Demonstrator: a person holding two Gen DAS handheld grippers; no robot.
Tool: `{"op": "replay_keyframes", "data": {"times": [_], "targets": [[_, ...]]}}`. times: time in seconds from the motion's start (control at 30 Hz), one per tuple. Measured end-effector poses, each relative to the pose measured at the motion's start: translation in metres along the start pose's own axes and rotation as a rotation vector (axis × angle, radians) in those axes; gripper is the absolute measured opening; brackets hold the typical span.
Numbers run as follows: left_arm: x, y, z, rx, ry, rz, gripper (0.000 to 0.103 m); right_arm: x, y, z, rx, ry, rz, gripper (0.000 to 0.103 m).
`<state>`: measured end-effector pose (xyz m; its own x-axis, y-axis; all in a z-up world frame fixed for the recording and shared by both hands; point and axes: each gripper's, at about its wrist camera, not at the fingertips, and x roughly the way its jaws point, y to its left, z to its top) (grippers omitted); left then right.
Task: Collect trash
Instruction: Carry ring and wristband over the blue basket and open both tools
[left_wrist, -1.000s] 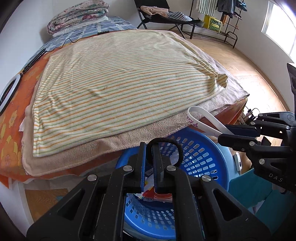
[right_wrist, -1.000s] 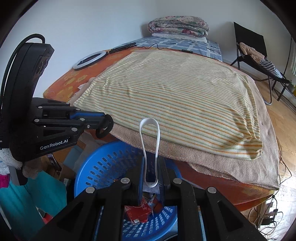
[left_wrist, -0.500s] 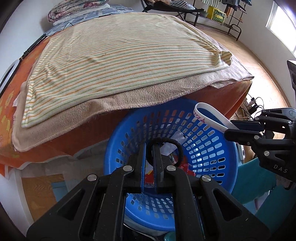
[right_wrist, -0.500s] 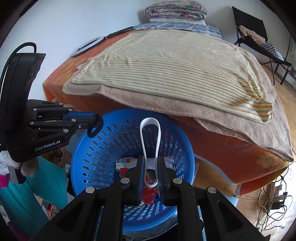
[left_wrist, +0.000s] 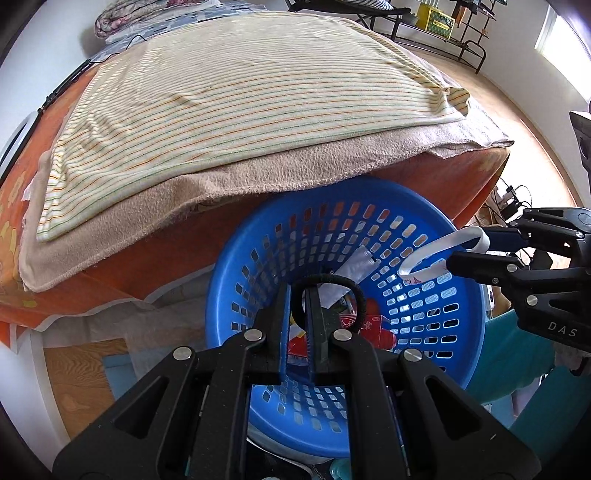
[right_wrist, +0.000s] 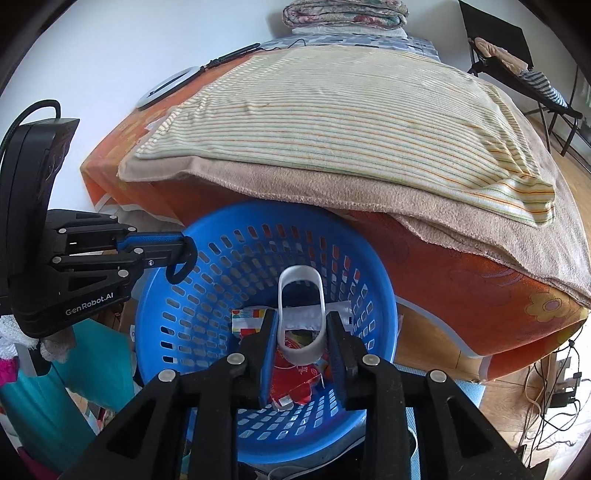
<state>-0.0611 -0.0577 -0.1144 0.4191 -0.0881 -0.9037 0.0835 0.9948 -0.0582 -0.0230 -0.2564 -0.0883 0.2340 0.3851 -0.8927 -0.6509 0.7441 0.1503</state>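
Over the blue basket (right_wrist: 373, 280), our right hand-held gripper (right_wrist: 301, 345) has just been opening around the light, springy white band (right_wrist: 301, 314), while the left hand-held gripper (left_wrist: 297, 317) stays pinched on the soft black hair tie (left_wrist: 332, 291).

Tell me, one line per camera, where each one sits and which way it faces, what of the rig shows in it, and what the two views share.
Left wrist: sits on the left gripper, looks steeply down along its fingers into the blue basket; its jaws pinch a black hair tie; the right gripper enters from the right.
Right wrist: sits on the right gripper, aimed down into the same basket; its jaws have just been opening around a white band; the left gripper enters from the left.
Shared: basket, wrappers inside, striped blanket, both grippers.
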Motion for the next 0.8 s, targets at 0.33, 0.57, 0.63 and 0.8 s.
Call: {"op": "replay_keyframes", "data": {"times": [0.33,0.57,0.63,0.8], "targets": [[0.0009,-0.0025,-0.0003,0.012,-0.008,0.018,0.049,0.0046,-0.0034,0.0000,0.028,0.012,0.005,0.041],[0.0027,-0.0014,-0.0010,0.007,-0.009,0.030,0.056,0.0057,-0.0046,0.0006,0.043,0.013,-0.007,0.061],[0.0029,-0.0007,-0.0012,0.004,-0.010,0.032,0.063,0.0062,-0.0059,0.0010,0.049,0.016,-0.013,0.062],[0.0025,-0.0002,-0.0003,-0.003,-0.013,0.035,0.064,0.0057,-0.0085,0.0015,0.068,0.014,-0.027,0.079]]}}
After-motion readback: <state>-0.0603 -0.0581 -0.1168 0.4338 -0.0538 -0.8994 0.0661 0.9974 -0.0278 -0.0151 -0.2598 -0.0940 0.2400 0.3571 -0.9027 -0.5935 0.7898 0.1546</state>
